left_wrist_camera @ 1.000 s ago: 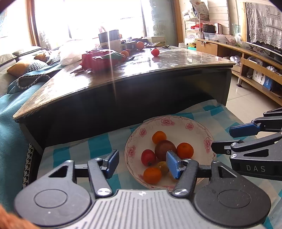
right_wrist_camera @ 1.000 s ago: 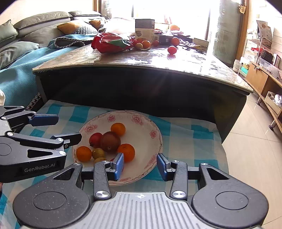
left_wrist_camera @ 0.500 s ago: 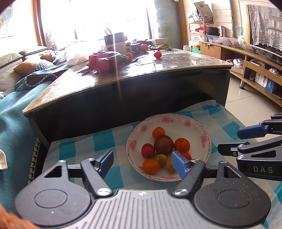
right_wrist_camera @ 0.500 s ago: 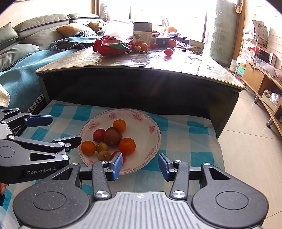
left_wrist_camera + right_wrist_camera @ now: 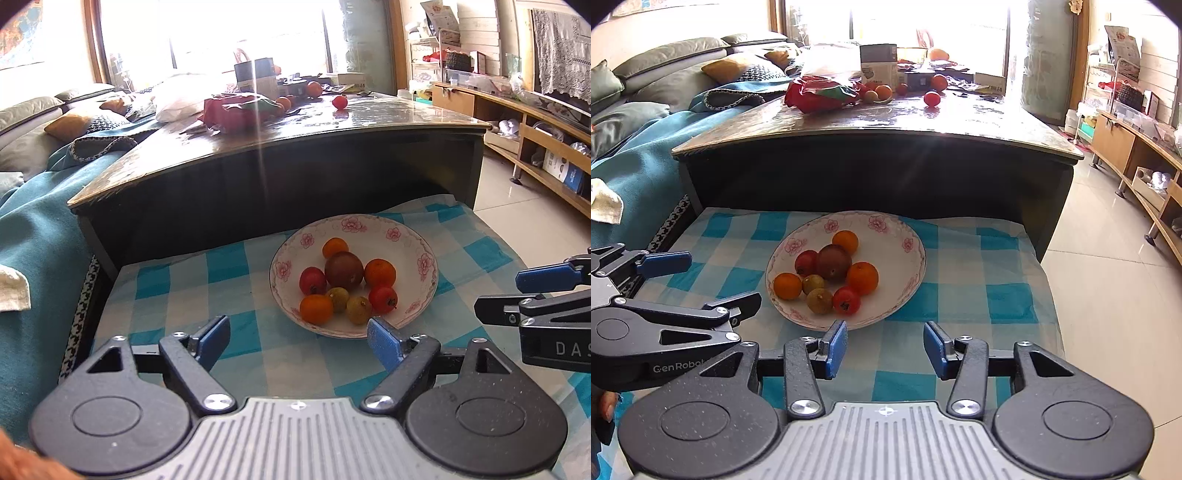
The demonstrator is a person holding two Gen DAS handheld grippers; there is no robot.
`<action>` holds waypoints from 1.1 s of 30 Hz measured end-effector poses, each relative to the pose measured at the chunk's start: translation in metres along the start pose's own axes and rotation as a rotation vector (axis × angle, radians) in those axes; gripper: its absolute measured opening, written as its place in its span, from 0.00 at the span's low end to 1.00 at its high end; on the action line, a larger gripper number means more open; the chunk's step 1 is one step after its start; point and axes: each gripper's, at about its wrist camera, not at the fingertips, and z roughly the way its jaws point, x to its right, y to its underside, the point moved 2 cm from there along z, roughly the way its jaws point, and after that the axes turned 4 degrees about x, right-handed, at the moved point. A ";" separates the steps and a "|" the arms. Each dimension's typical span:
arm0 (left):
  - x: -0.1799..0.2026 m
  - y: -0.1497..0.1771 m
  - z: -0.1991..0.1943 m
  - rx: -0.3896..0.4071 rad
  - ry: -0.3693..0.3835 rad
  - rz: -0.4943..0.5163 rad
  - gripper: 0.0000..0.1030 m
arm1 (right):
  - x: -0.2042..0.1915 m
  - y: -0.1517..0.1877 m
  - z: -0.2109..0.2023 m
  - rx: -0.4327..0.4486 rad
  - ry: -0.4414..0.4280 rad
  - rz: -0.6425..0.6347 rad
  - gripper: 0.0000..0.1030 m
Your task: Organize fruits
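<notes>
A white plate with pink flowers (image 5: 369, 223) (image 5: 897, 266) sits on a blue-checked cloth. It holds a dark round fruit (image 5: 344, 271) (image 5: 833, 262), oranges (image 5: 380, 272), small red fruits (image 5: 383, 298) and greenish-brown ones (image 5: 358, 309). My left gripper (image 5: 297, 330) (image 5: 713, 280) hovers just short of the plate's near-left rim, its jaws opening wide with nothing between them. My right gripper (image 5: 885, 334) (image 5: 504, 291) hangs in front of the plate's near rim, open and empty. More fruit (image 5: 931, 99) lies loose on the table behind.
A dark coffee table (image 5: 295, 155) rises right behind the plate, carrying a red bag (image 5: 820, 94), a box and loose fruit. A sofa with a teal blanket (image 5: 33, 251) lies to the left. Tiled floor (image 5: 1108, 277) and wooden shelves are on the right.
Both grippers have drawn back from the plate toward me. The left jaws have spread much wider. A small red fruit, earlier hidden by a finger, now shows on the plate.
</notes>
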 end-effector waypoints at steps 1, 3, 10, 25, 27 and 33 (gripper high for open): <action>0.000 0.002 -0.002 -0.002 -0.001 -0.003 0.89 | 0.000 0.002 -0.002 -0.001 0.000 0.002 0.39; 0.000 0.004 -0.005 -0.002 -0.007 -0.008 0.93 | -0.001 0.005 -0.006 -0.002 0.000 0.006 0.39; 0.004 0.012 -0.015 -0.006 -0.015 -0.016 0.97 | -0.001 0.015 -0.016 -0.012 0.004 0.023 0.39; 0.008 0.026 -0.038 -0.006 -0.041 -0.024 1.00 | -0.004 0.030 -0.034 -0.017 0.006 0.048 0.39; 0.007 0.028 -0.041 -0.009 -0.040 -0.031 1.00 | -0.004 0.032 -0.036 -0.016 0.005 0.051 0.39; 0.006 0.035 -0.049 -0.019 -0.039 -0.053 1.00 | -0.006 0.037 -0.045 -0.013 0.006 0.056 0.39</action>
